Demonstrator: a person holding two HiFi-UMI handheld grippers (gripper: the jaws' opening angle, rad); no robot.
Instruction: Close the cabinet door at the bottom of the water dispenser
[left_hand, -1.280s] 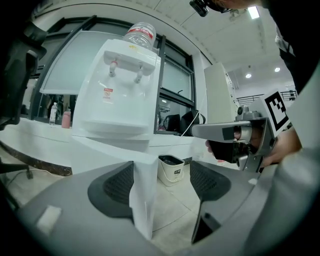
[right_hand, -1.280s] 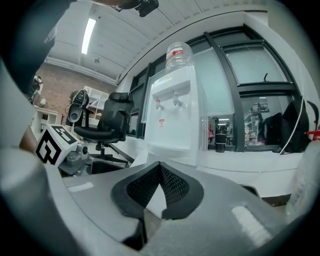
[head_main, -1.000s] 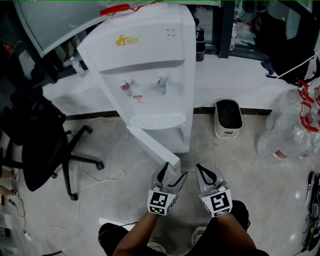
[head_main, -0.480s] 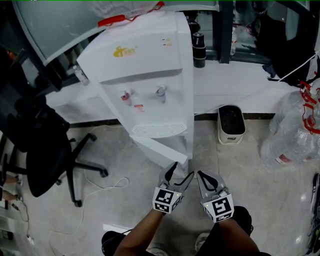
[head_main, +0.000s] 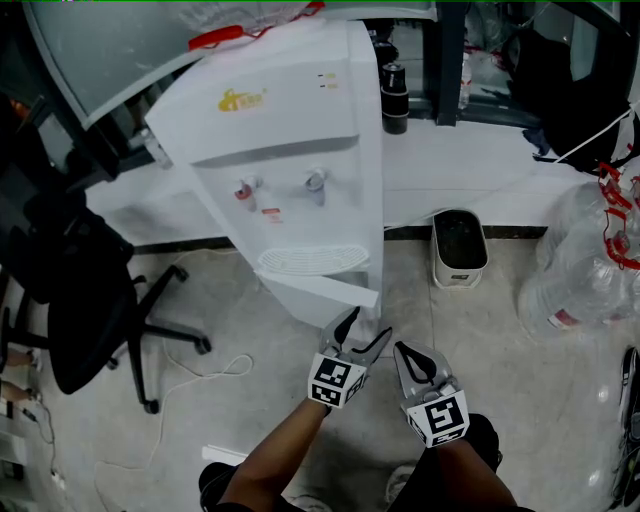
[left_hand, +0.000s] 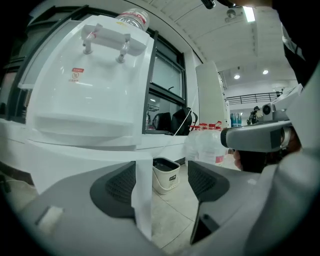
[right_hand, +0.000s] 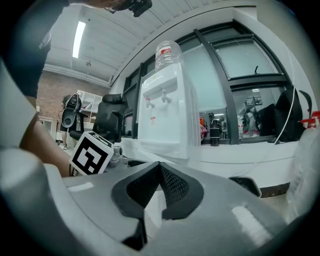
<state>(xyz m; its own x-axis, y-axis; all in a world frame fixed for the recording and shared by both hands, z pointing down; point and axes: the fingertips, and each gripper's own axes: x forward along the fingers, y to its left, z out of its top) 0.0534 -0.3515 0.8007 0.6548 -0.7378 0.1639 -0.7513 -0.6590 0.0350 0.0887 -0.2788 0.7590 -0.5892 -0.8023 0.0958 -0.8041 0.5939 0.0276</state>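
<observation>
The white water dispenser (head_main: 285, 150) stands against the window ledge. Its bottom cabinet door (head_main: 325, 290) is swung almost flush with the body. My left gripper (head_main: 358, 335) reaches the door's free edge, and its jaws are closing. In the left gripper view the thin door edge (left_hand: 144, 200) stands between the pads of the left gripper (left_hand: 160, 180), close against the left pad and apart from the right pad. My right gripper (head_main: 415, 362) hovers just to the right, off the door. In the right gripper view its pads (right_hand: 172, 187) meet with nothing between them.
A white bin (head_main: 458, 240) sits on the floor right of the dispenser. Large water bottles (head_main: 580, 270) stand at far right. A black office chair (head_main: 90, 290) is at left, and a white cable (head_main: 210, 365) lies on the floor. A dark flask (head_main: 396, 95) stands on the ledge.
The cabinet door has swung from wide open to nearly shut against the dispenser. My left gripper moved forward and to the right with the door's edge. The right gripper stayed put.
</observation>
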